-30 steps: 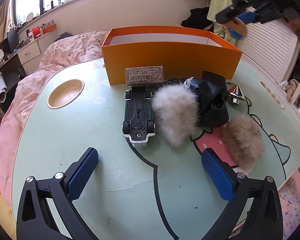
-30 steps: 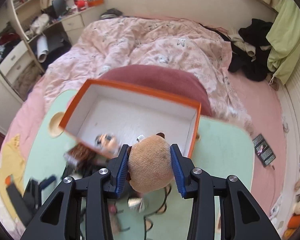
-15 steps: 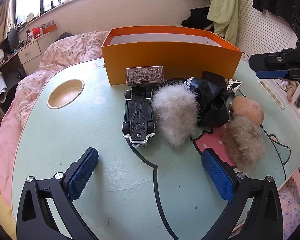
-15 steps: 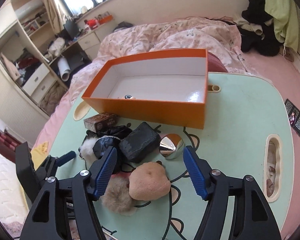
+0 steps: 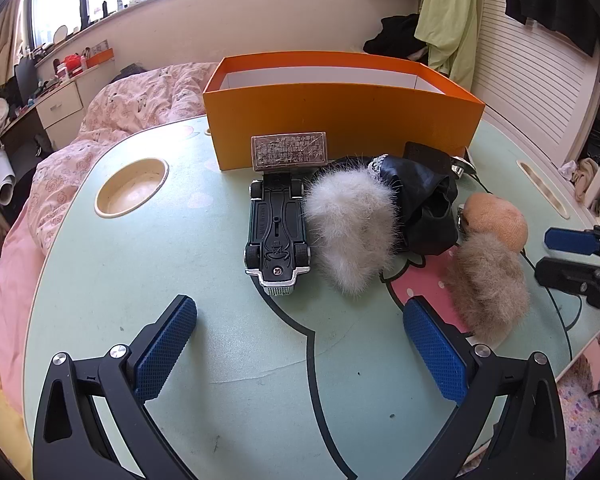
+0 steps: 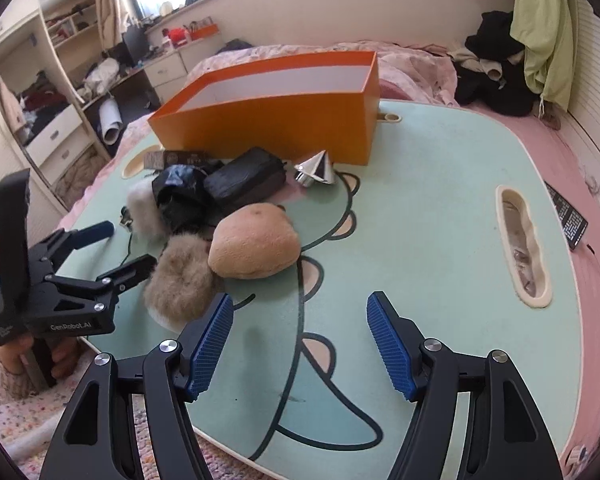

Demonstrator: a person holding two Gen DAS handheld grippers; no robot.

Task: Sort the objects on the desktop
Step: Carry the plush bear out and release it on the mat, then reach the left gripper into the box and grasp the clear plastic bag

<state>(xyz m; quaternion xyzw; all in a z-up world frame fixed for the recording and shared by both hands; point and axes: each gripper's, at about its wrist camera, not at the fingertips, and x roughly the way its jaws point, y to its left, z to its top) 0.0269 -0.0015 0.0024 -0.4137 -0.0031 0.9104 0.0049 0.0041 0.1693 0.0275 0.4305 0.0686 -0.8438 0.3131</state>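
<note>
Tan plush ball [image 6: 256, 244] lies on table [image 6: 440, 208], w/ orange box [image 6: 284, 116] at its 12 o'clock. Right gripper [image 6: 300, 344] empty, jaws opening; left gripper [image 5: 300, 352] wide, holding nothing.

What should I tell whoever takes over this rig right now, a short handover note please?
Left gripper: open, empty, hovering over the table.
Right gripper: jaws opening, nothing between them.
Tan plush lies on the table beside the beige fur ball. White fur ball, toy car, black pouch, silver cone and small tin all sit in front of the orange box.
Done: nothing visibly boxed. Left: sort all of it.
</note>
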